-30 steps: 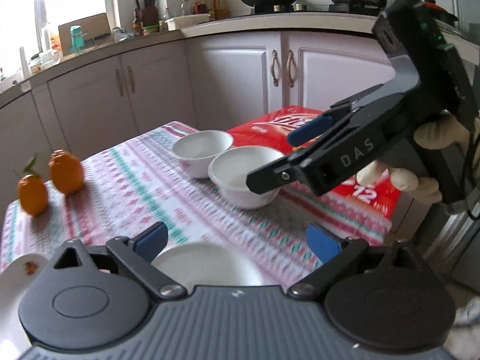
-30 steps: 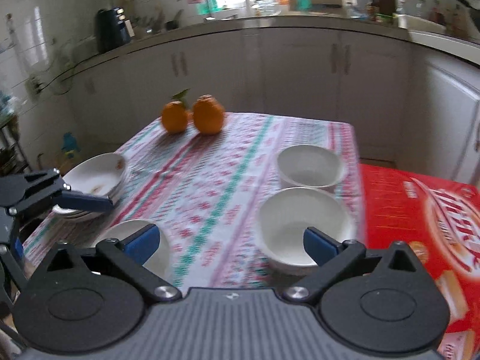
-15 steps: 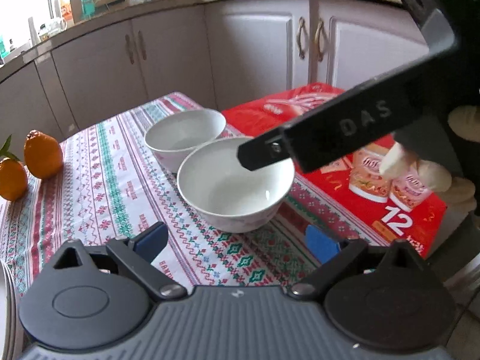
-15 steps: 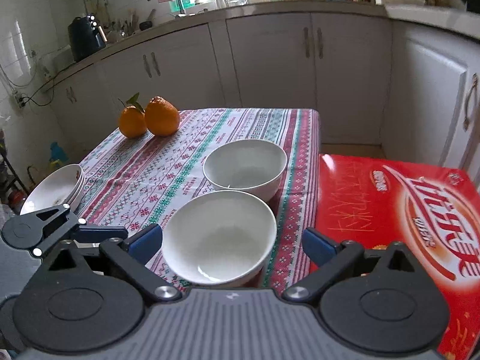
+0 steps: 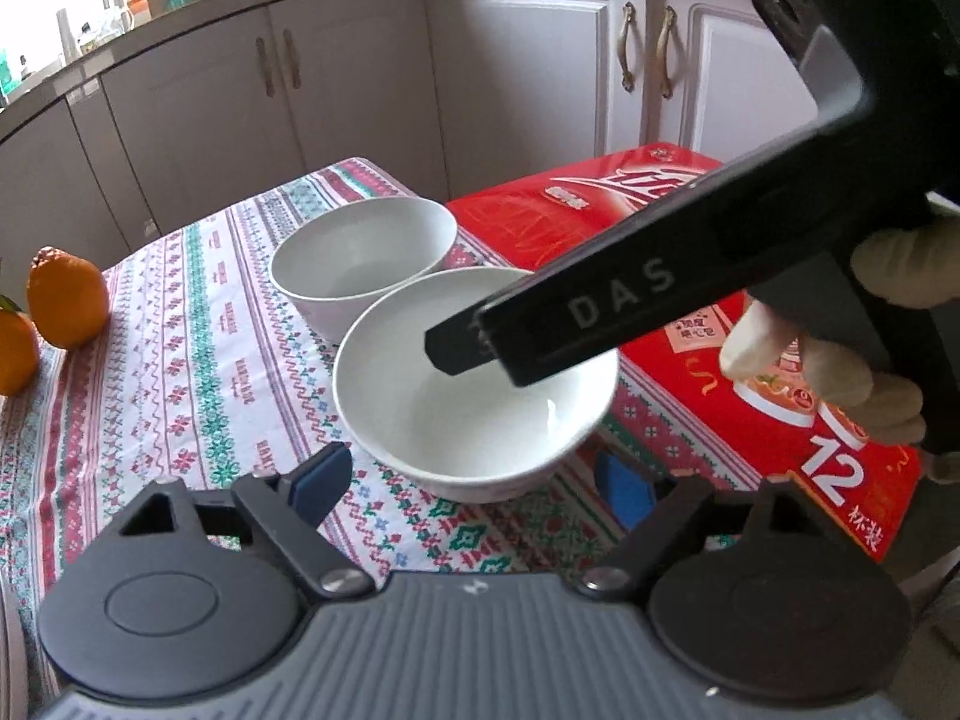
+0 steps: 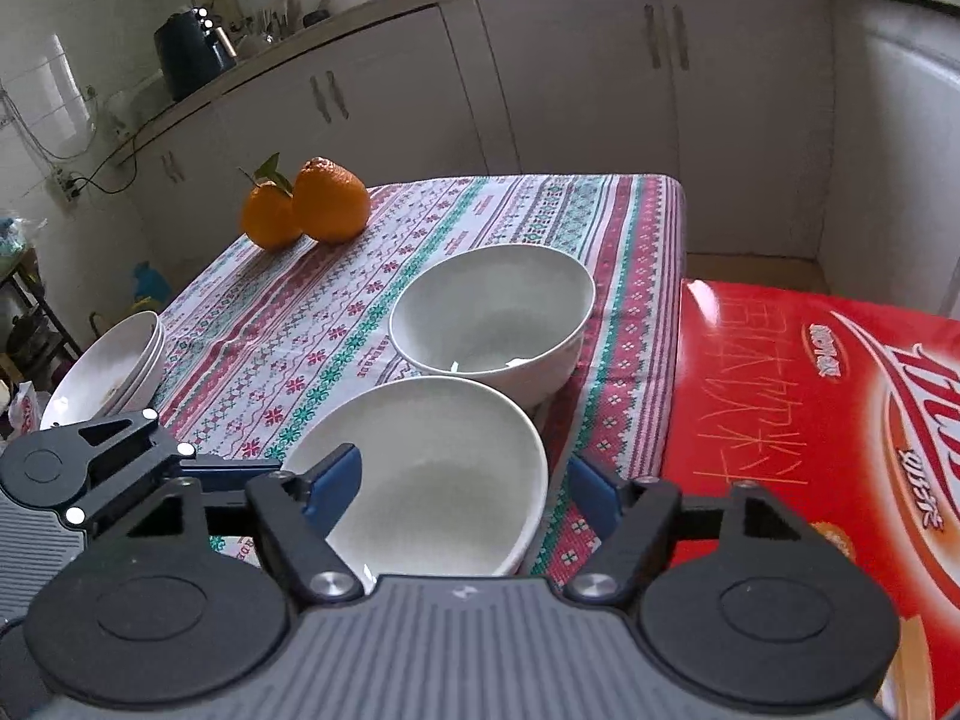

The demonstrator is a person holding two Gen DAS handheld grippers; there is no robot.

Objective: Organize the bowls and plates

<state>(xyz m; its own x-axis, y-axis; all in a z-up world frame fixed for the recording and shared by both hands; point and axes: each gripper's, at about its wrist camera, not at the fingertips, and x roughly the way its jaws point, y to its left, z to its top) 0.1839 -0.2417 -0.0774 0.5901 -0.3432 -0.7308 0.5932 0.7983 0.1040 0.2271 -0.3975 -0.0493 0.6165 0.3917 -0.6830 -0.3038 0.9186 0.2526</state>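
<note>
Two white bowls stand side by side on the patterned tablecloth. The near bowl [image 5: 474,384] [image 6: 438,474] lies between both grippers; the far bowl [image 5: 360,252] [image 6: 492,312] touches it. My left gripper [image 5: 474,486] is open, its blue pads just short of the near bowl's side. My right gripper [image 6: 465,480] is open and straddles the near bowl, one finger inside its rim and one outside. In the left wrist view the right gripper's black finger [image 5: 576,312] reaches over that bowl. A stack of white plates [image 6: 108,366] sits at the table's left edge.
Two oranges [image 6: 312,204] [image 5: 66,306] sit at the far side of the tablecloth [image 6: 336,312]. A red carton [image 6: 810,420] [image 5: 780,396] lies against the table's right side. Kitchen cabinets [image 6: 570,90] and a counter run behind.
Both grippers have moved in on the near bowl. The right gripper's fingers now straddle its rim, and the left gripper has come closer to its side.
</note>
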